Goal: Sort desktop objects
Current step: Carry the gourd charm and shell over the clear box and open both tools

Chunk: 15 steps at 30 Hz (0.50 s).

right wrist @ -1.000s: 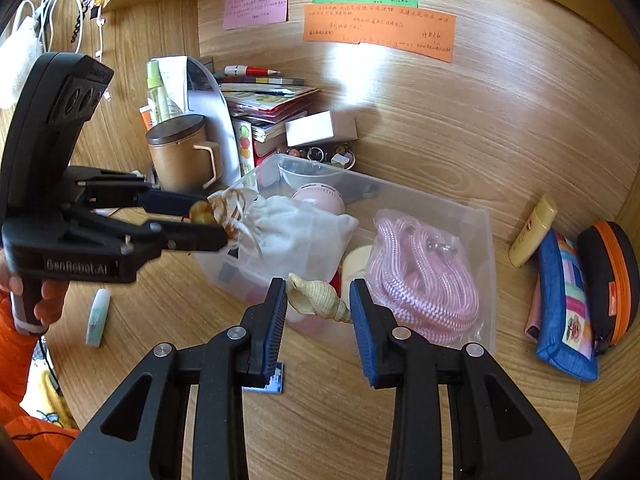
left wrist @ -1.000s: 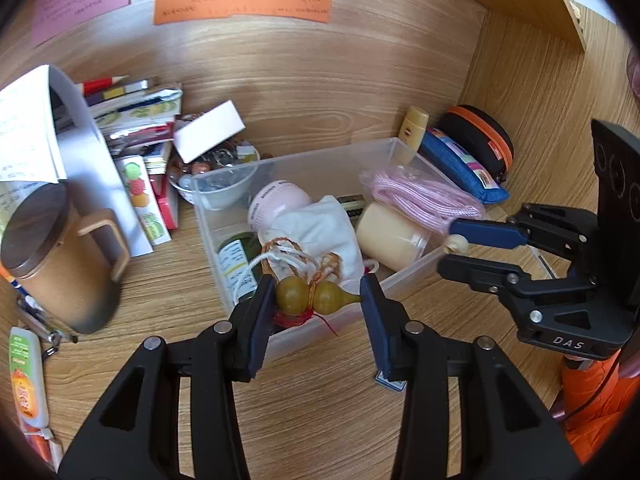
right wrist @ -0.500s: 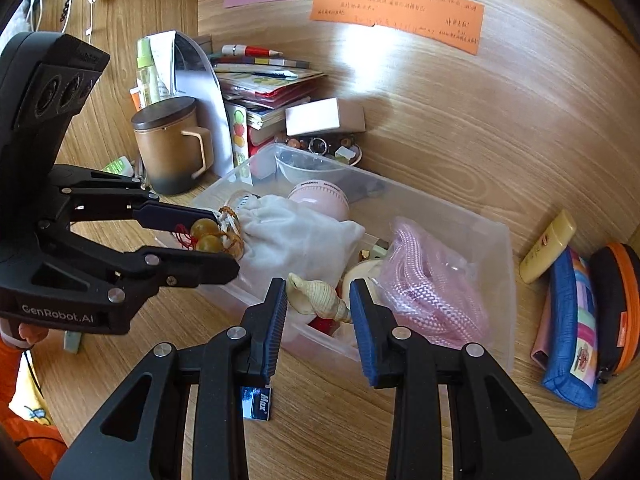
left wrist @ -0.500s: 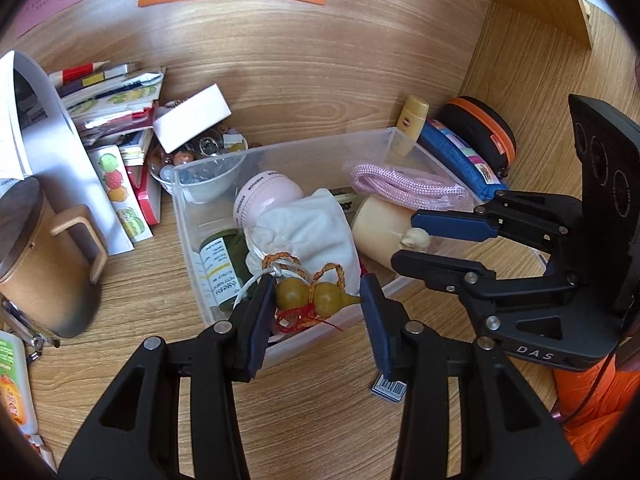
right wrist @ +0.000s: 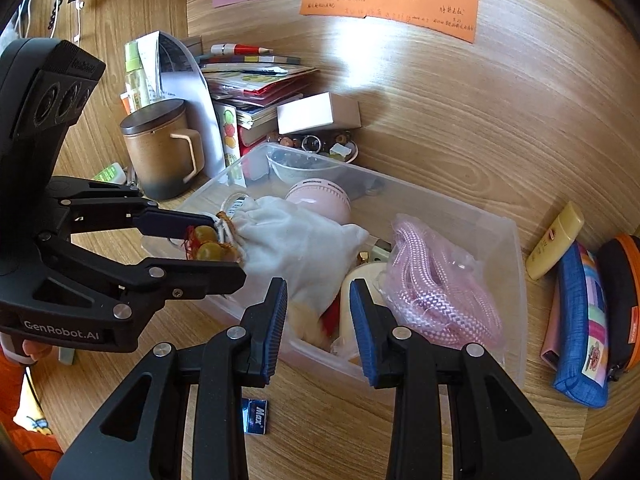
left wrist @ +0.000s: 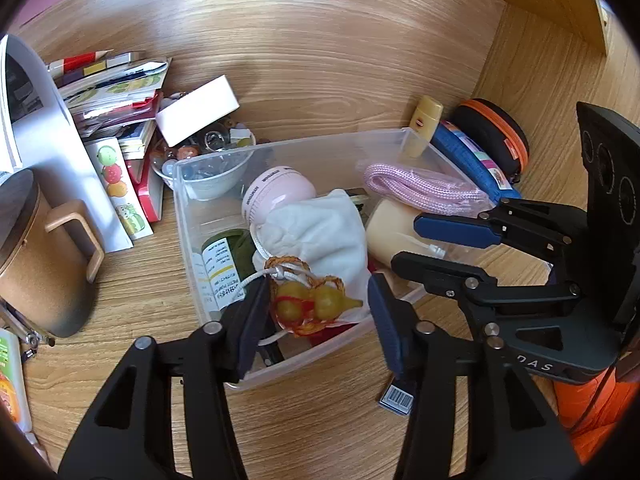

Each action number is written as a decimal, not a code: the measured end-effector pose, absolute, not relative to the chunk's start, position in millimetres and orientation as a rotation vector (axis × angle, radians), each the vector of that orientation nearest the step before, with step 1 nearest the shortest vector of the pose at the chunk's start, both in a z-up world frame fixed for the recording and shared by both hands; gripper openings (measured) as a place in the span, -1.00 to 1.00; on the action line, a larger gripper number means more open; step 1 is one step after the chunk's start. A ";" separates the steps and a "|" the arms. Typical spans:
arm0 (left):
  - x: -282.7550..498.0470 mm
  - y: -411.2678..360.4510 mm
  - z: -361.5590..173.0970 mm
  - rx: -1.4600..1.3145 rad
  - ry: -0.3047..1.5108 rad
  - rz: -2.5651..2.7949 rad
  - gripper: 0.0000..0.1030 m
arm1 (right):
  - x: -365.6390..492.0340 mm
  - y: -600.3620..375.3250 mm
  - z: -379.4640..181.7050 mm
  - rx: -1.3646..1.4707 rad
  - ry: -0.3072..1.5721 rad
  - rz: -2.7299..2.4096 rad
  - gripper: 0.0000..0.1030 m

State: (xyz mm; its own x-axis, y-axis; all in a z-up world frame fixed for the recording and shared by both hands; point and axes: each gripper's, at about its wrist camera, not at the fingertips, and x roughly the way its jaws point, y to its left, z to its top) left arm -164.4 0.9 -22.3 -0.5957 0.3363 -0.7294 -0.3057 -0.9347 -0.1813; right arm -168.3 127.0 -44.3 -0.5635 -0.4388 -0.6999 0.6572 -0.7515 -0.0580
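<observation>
Both grippers hang over the near edge of the clear bin (left wrist: pixel 404 136) on the wooden desk (left wrist: pixel 320 420). The left gripper (left wrist: pixel 318 312) has its jaws spread wide, wider than the gourd charm (left wrist: pixel 316 302) lying between them; the charm sits on the white pouch (left wrist: pixel 320 232) at the bin's near corner, just beside the left pad, and whether it touches that pad cannot be told. In the right view the same charm (right wrist: pixel 206 242) shows between the left gripper's 2 fingers (right wrist: pixel 192 224), against the pouch (right wrist: pixel 296 248). The right gripper (right wrist: pixel 318 308) is also open, with nothing between its blue pads; beneath the gap lies the bin's near wall, with a cream cup (right wrist: pixel 356 304) and something red and yellowish behind it, blurred by the plastic. Inside the bin are also a pink round case (left wrist: pixel 280 192), a green bottle (left wrist: pixel 224 264) lying on its side, a pink rope (left wrist: pixel 424 188) in a clear wrap on the right side, and a small bowl (left wrist: pixel 212 184) at the far left corner. Outside the bin, a brown mug (right wrist: pixel 164 152) stands to the left near a stack of books (right wrist: pixel 252 92), a white box (right wrist: pixel 316 114) rests on a dish of beads behind the bin, and a yellow tube (right wrist: pixel 556 240), a blue pouch (right wrist: pixel 584 320) and an orange-trimmed case (right wrist: pixel 624 296) lie to the right. A small barcode tag (left wrist: pixel 396 398) lies on the desk just in front of the bin.
</observation>
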 end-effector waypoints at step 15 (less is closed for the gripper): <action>-154.2 -4.8 -12.4 -1.133 -0.021 2.587 0.28 | -168.7 128.1 -44.9 0.894 0.412 -2.302 -0.29</action>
